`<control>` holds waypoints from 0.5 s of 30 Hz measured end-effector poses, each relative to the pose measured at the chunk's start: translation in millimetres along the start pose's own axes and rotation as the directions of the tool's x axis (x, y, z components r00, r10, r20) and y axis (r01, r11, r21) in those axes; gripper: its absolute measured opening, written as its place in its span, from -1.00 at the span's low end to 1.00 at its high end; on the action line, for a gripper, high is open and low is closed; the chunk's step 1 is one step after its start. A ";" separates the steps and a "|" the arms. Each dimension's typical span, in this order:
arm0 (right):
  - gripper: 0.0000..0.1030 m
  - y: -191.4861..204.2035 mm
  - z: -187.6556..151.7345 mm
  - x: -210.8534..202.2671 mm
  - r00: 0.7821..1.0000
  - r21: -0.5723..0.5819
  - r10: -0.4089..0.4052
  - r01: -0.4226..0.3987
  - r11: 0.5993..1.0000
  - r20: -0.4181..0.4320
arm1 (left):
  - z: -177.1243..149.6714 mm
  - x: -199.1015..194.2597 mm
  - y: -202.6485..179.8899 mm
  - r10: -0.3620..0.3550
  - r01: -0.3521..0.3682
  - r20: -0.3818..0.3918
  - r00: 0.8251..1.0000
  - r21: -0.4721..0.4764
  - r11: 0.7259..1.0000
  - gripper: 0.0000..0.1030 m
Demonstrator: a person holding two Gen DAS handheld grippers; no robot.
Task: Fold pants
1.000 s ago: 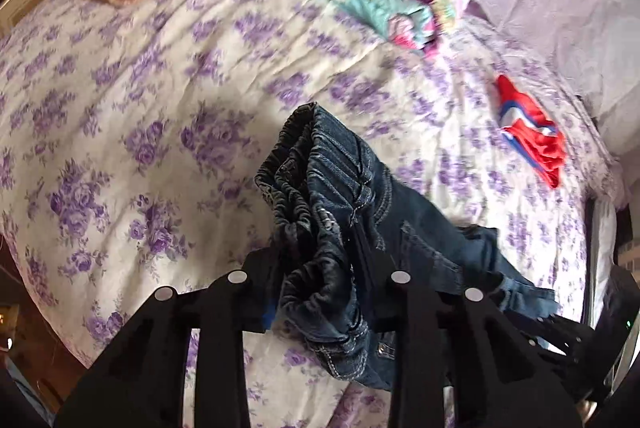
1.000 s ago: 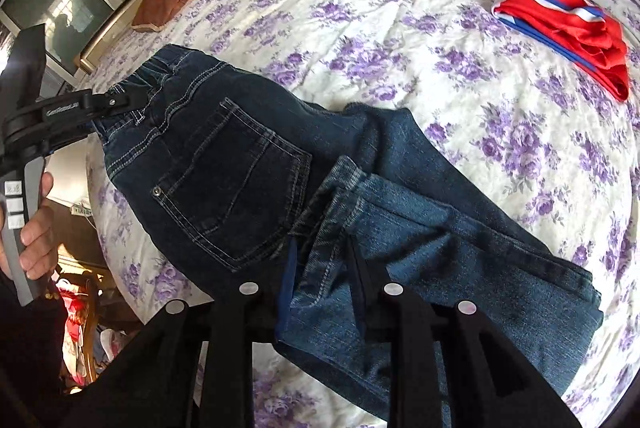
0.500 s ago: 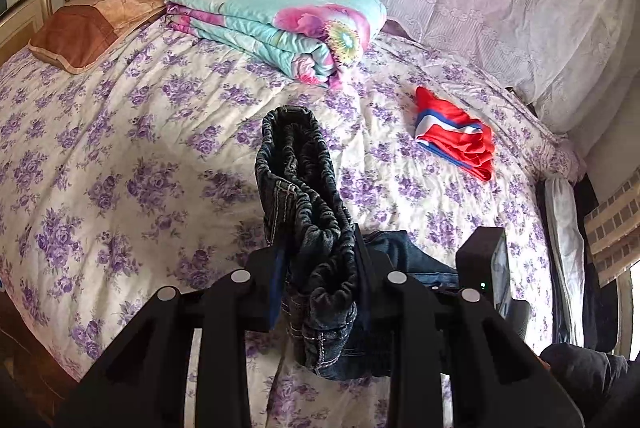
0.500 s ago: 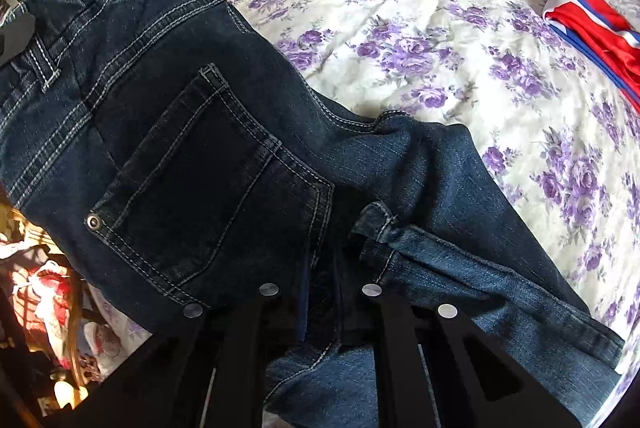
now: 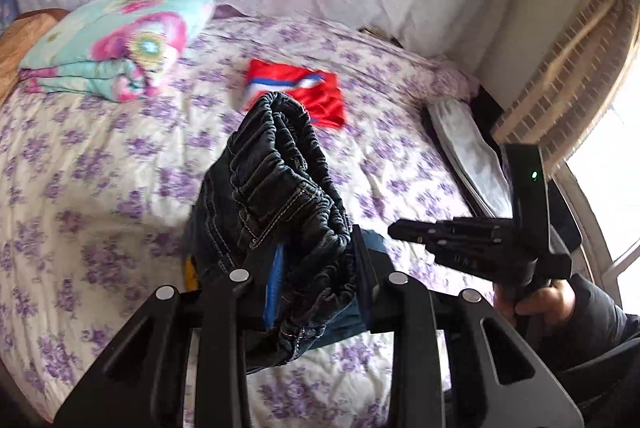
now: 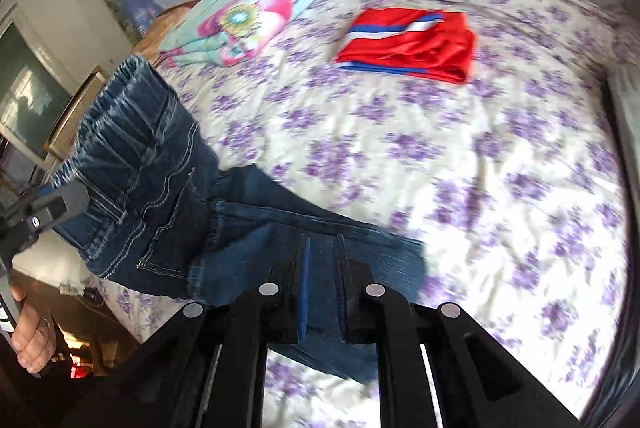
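Observation:
Dark blue jeans (image 5: 276,195) are held up over the flowered bed. My left gripper (image 5: 316,272) is shut on their gathered elastic waistband, which stands bunched above the fingers. In the right wrist view the jeans (image 6: 168,195) hang from the left gripper (image 6: 48,211) at the left edge and run down to my right gripper (image 6: 322,268), which is shut on the leg fabric near the hems. The right gripper also shows in the left wrist view (image 5: 404,230), close to the right of the waistband.
A folded red garment with blue and white stripes (image 6: 408,43) lies on the purple-flowered bedsheet (image 6: 480,167). A folded teal floral blanket (image 6: 248,11) sits at the head of the bed. A window and wall run along the bed's right side (image 5: 580,75).
Both grippers have lifted and swung with the jeans. The waistband end has moved towards the leg end, so the two grippers are now closer together.

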State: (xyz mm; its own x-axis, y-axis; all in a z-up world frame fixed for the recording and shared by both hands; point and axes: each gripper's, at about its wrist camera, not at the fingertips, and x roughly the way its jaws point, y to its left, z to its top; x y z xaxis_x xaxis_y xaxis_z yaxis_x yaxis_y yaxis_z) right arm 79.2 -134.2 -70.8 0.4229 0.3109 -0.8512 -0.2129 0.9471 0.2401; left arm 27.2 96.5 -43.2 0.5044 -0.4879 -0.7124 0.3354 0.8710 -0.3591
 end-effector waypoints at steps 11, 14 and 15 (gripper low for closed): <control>-0.77 -89.3 -79.0 -8.8 0.997 0.218 -0.074 0.079 0.973 -0.033 | -54.6 173.5 -49.6 -0.179 0.206 -0.389 0.904 0.029 0.978 -0.44; -0.64 -67.8 -67.3 -18.0 0.999 0.149 -0.039 0.038 0.988 0.005 | -45.4 152.0 -49.1 -0.254 0.276 -0.392 0.884 -0.002 0.961 -0.28; -0.50 -61.2 -61.5 -22.4 1.000 0.125 -0.020 0.017 0.992 0.020 | -43.8 141.4 -48.8 -0.273 0.290 -0.379 0.884 -0.013 0.957 0.02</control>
State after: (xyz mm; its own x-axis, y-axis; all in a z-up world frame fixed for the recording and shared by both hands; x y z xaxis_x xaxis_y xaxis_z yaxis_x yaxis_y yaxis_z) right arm 28.7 -204.0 -95.2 0.4449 0.2934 -0.8461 -0.0936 0.9549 0.2819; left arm 47.3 -12.5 -152.8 0.0524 -0.6476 -0.7602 0.4570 0.6924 -0.5583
